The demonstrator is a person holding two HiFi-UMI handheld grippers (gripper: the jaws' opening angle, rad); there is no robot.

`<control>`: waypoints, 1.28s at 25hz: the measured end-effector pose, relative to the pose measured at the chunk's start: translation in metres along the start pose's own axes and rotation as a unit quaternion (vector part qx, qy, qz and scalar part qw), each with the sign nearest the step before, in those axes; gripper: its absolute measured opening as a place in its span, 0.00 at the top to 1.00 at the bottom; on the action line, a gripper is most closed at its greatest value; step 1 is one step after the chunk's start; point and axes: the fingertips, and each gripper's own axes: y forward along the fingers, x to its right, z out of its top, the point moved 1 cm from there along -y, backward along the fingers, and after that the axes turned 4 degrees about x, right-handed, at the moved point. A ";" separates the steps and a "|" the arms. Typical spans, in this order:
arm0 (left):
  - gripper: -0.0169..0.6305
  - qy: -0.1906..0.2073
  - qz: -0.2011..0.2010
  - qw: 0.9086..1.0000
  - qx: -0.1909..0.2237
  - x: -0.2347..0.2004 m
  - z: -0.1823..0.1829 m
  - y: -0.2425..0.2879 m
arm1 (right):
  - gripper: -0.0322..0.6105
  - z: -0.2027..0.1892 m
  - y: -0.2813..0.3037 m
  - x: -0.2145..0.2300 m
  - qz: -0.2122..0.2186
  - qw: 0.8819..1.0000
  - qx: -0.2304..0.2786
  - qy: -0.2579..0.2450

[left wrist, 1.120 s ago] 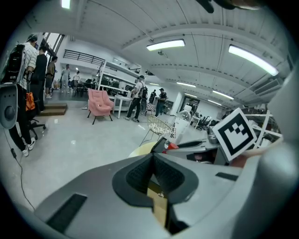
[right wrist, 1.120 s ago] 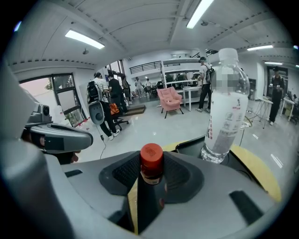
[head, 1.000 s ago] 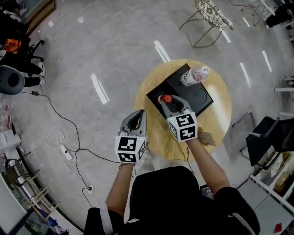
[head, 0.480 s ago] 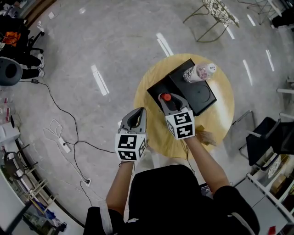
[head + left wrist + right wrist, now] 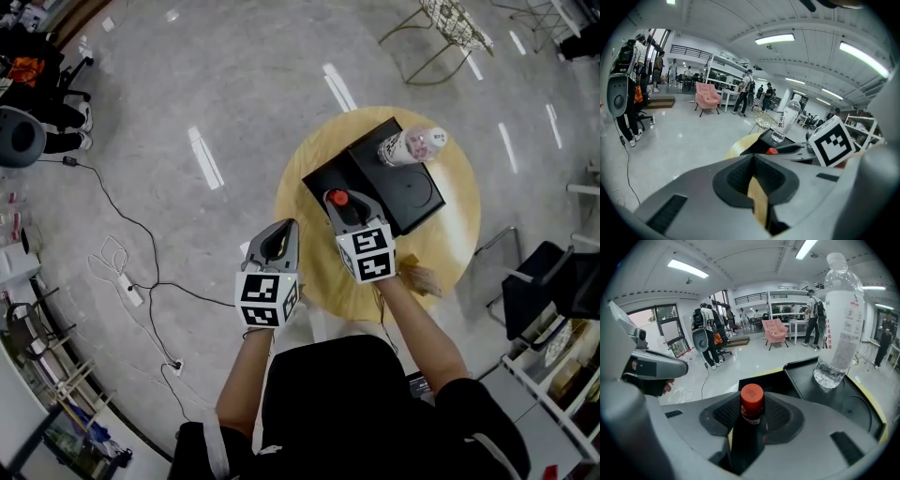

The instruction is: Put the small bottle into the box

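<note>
My right gripper (image 5: 343, 206) is shut on the small dark bottle (image 5: 748, 437), whose red cap (image 5: 337, 199) pokes out past the fingertips. It hovers over the near edge of the black box (image 5: 323, 180) on the round wooden table (image 5: 450, 239). In the right gripper view the box (image 5: 761, 383) lies just beyond the cap. My left gripper (image 5: 275, 240) is shut on nothing, off the table's left edge. From the left gripper view (image 5: 757, 190) I see the red cap (image 5: 772, 151) and the box (image 5: 757, 146) ahead to the right.
A tall clear water bottle (image 5: 409, 147) stands on the black lid (image 5: 412, 195) beside the box, also seen as the clear bottle (image 5: 839, 319). Cables (image 5: 131, 272) trail over the floor at left. A wire chair (image 5: 441, 28) stands beyond the table, a black chair (image 5: 553, 281) at right.
Only the head view has shifted a little. Both grippers keep their places and the small bottle stays held in the right one.
</note>
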 end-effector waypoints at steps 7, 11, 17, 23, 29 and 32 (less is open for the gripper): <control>0.95 -0.007 0.000 1.000 -0.001 -0.001 -0.003 -0.001 | 0.74 0.000 0.002 -0.004 0.001 1.000 0.001 -0.002; 0.95 -0.003 -0.003 1.000 0.002 0.001 -0.001 -0.001 | 0.74 -0.001 0.002 -0.008 0.009 1.000 -0.001 -0.010; 0.95 -0.003 -0.003 1.000 0.003 -0.004 0.002 -0.006 | 0.73 -0.002 0.003 -0.018 0.016 0.999 -0.013 -0.030; 0.95 0.002 -0.009 1.000 0.010 -0.005 0.007 -0.012 | 0.72 0.000 -0.002 -0.023 0.016 1.000 -0.009 -0.025; 0.95 0.006 -0.019 1.000 0.018 -0.002 0.013 -0.026 | 0.72 0.018 -0.018 -0.024 0.006 1.000 0.022 -0.009; 0.95 0.001 -0.026 0.999 0.029 0.002 0.020 -0.036 | 0.72 0.027 -0.029 -0.027 -0.002 0.999 0.032 -0.005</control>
